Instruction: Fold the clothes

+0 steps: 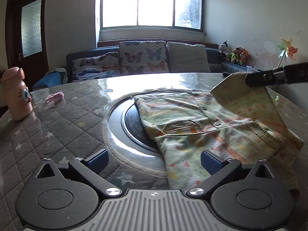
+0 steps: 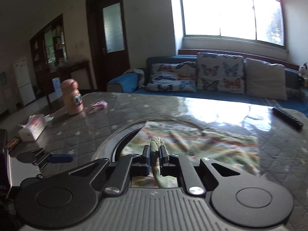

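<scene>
The patterned shirt point(image 1: 192, 127) lies flat at the bench point(image 1: 57, 127) centre. The right tool point(image 2: 155, 150) is clenched on a fabric fold, lifting it at two o'clock. The left tool point(image 1: 154, 159) is released, gaping over the hem.

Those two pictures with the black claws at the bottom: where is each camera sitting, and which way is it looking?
Left wrist view: rides on the left gripper, jaws open, low over the table; looks across the patterned shirt toward sofa and window; the right gripper shows, lifting a shirt edge.
Right wrist view: rides on the right gripper, shut on a shirt fold; faces the door and sofa; the left gripper shows at left.
Shared: shirt, pink bottle, sofa, window.
</scene>
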A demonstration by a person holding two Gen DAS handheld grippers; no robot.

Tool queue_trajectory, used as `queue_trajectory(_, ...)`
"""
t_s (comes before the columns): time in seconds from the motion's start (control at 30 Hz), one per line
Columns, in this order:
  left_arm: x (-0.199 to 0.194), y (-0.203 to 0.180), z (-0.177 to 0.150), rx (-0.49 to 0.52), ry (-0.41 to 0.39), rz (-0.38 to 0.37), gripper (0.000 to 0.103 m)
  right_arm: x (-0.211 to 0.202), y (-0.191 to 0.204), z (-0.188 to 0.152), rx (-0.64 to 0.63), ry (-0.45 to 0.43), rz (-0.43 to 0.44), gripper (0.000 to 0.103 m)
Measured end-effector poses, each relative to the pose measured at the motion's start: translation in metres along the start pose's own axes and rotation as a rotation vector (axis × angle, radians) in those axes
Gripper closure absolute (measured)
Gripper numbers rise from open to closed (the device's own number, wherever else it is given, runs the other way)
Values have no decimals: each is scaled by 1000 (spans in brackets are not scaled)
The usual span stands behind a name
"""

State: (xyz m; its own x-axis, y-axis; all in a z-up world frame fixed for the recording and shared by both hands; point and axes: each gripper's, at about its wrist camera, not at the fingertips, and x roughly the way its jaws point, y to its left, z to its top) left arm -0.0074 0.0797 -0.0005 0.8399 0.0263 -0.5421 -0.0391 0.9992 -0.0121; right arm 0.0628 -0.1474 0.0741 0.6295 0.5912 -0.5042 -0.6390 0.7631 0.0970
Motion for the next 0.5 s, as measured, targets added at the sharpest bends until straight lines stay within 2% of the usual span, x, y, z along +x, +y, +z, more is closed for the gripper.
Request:
queue_trajectory(0.1, 0, 2, -1, -6, 2, 6, 0, 10, 16, -10, -20, 44, 40, 92)
queue_trajectory(0.17, 0, 2, -1, -8, 2, 9, 0, 11, 20, -16, -24, 57, 71, 85)
queue_trajectory(0.23, 1, 2, 0, -10, 4, 11, 0, 8, 25, -20, -41, 59, 89, 84)
queue_trajectory(0.4, 3, -2, 4, -9, 2, 14, 0, -7, 19, -27, -60, 60, 78, 84)
queue_trajectory(0.5, 5, -9, 6, 3, -2, 3, 0, -16, 0, -38, -38, 82, 29, 84)
